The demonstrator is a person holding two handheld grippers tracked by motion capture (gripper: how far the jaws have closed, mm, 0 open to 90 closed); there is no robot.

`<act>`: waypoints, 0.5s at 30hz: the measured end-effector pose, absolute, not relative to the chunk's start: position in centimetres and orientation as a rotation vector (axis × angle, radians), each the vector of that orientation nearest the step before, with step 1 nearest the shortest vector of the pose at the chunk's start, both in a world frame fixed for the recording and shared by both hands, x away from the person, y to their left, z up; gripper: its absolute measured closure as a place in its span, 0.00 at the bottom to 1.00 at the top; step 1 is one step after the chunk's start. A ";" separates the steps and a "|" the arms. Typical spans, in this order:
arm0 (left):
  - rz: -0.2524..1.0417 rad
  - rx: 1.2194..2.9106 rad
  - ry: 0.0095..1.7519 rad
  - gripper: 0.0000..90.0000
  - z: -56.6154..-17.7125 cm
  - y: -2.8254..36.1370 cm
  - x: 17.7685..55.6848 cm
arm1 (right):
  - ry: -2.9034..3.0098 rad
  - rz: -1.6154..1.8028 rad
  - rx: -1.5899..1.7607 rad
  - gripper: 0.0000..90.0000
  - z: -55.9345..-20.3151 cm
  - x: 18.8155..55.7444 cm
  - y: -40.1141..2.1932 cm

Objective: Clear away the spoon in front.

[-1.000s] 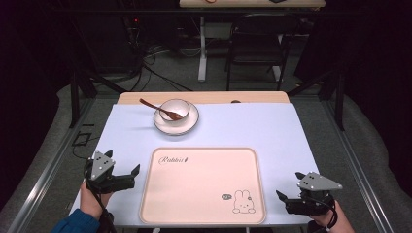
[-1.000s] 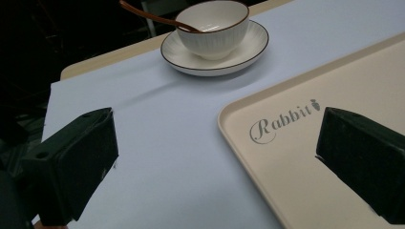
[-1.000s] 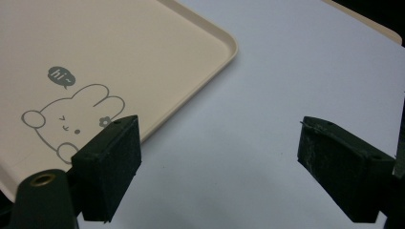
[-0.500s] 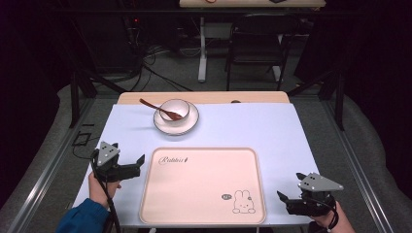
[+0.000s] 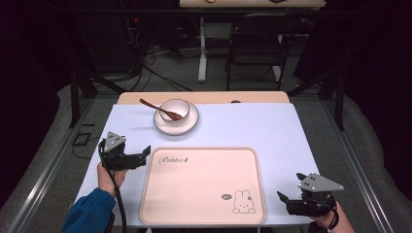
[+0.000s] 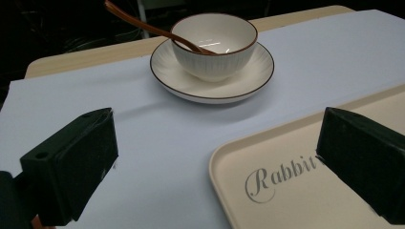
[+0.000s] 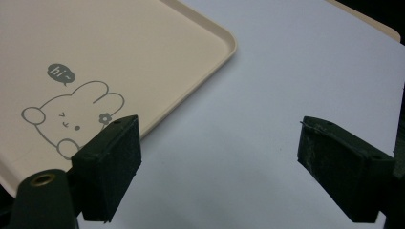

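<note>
Bowl (image 5: 175, 109), glazed white w/ a thin brown rim, is seen at the table's far left-centre, set on a ribbed white saucer (image 5: 191, 124); a brown spoon (image 5: 154, 108) is leaned in it, handle out to the left. Near left, the left gripper (image 5: 145, 154) is held at the tray's (image 5: 204, 213) far-left corner, jaws spread wide, nothing between them; one jaw is over the tray edge, the other over the pale blue cloth (image 5: 252, 126). The tray is smooth beige plastic, rounded corners, raised lip. "Rabbit" is read in grey script at its far-left corner, and a cartoon rabbit w/ a "hi~" bubble is printed near its right corner. At near right, the right gripper (image 5: 286, 196) is held just off the tray's right edge, jaws likewise spread, empty, matte black pads over cloth.
</note>
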State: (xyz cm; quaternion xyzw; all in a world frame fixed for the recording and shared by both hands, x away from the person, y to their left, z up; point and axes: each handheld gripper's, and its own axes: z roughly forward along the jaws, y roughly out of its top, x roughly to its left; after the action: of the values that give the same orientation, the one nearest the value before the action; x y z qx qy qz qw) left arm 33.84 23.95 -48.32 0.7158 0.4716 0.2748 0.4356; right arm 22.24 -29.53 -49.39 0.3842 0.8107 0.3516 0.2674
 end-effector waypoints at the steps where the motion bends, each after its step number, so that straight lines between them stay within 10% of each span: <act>1: 0.692 1.782 1.172 0.00 -48.3 23.8 34.0 | 2.189 0.949 1.037 0.16 -49.4 22.2 -29.6; 15: 0.745 1.741 1.199 0.00 -48.0 23.2 37.4 | 2.190 0.952 1.035 0.16 -49.4 22.2 -29.6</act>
State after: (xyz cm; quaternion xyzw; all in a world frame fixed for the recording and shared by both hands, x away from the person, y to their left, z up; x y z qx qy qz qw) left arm 37.40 23.16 -48.00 0.6993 0.4817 0.2994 0.4351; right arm 22.23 -29.61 -49.39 0.3834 0.8111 0.3525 0.2661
